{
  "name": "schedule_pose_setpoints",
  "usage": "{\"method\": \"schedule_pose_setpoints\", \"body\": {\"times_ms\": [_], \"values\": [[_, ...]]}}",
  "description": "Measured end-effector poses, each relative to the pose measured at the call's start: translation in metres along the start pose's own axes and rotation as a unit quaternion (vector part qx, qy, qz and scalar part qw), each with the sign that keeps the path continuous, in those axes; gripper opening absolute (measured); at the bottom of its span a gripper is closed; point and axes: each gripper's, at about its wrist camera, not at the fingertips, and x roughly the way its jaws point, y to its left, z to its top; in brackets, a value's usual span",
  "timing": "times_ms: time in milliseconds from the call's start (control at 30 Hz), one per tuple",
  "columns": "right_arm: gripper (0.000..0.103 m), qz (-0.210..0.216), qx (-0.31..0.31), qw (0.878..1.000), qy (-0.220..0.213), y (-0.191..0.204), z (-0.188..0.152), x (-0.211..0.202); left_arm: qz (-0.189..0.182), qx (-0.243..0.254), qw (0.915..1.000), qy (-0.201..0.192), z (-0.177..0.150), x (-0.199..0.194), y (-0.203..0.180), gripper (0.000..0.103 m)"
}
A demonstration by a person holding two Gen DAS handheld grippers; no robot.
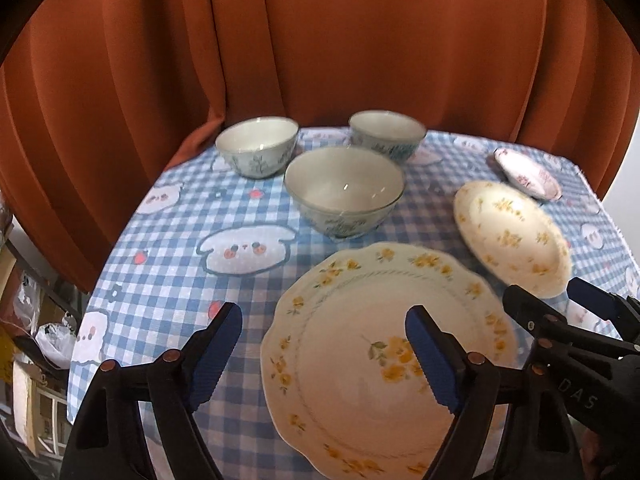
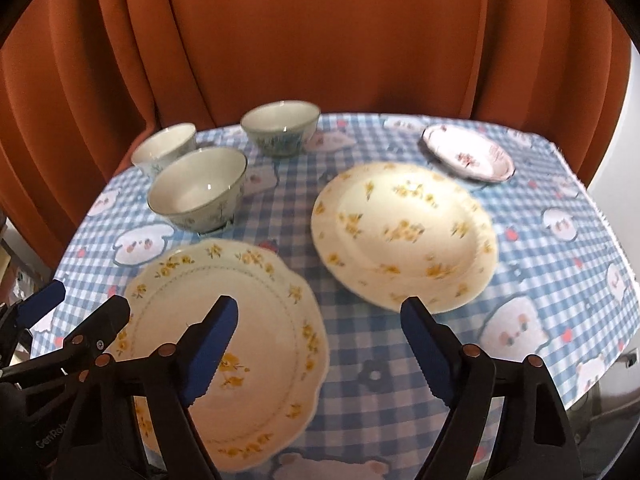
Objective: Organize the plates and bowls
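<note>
Three white bowls with green leaf prints stand at the back left: nearest (image 1: 344,190) (image 2: 198,190), back left (image 1: 258,144) (image 2: 164,148), back right (image 1: 386,132) (image 2: 280,124). A scalloped yellow-flower plate (image 1: 360,360) (image 2: 256,320) lies at the front. A deeper yellow-flower plate (image 1: 512,236) (image 2: 404,232) lies to its right. A small pink-patterned plate (image 1: 526,172) (image 2: 468,156) lies at the back right. My left gripper (image 1: 324,356) is open above the scalloped plate's left edge. My right gripper (image 2: 320,352) is open above the cloth between the two yellow plates.
The table wears a blue-and-white checked cloth (image 1: 168,280) (image 2: 540,280) with cartoon animals. An orange curtain (image 1: 320,40) (image 2: 320,32) hangs close behind it. Clutter and bags (image 1: 48,332) sit beyond the left table edge. The right gripper also shows at the right of the left wrist view (image 1: 560,312).
</note>
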Motion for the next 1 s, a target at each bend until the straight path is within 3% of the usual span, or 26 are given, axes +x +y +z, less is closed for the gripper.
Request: {"method": "schedule_pose_setpoints", "body": {"times_ms": [100, 333, 667, 833, 1000], "values": [[0.085, -0.003, 0.005, 1.000, 0.021, 0.007, -0.001, 0.016, -0.007, 0.000, 0.9995, 0.031, -0.002, 0.021, 0.006, 0.077], [0.081, -0.022, 0.012, 0.997, 0.071, 0.018, -0.008, 0.050, -0.025, 0.007, 0.9957, 0.089, -0.010, 0.056, 0.011, 0.074], [0.069, -0.032, 0.025, 0.991, 0.130, 0.022, -0.018, 0.081, -0.046, 0.010, 0.9908, 0.127, -0.015, 0.080, 0.013, 0.067], [0.068, -0.044, 0.037, 0.989, 0.134, 0.024, -0.018, 0.084, -0.058, 0.021, 0.9896, 0.130, -0.012, 0.084, 0.014, 0.067], [0.069, -0.053, 0.054, 0.986, 0.148, 0.026, -0.017, 0.083, -0.070, 0.027, 0.9843, 0.159, -0.010, 0.084, 0.016, 0.067]]}}
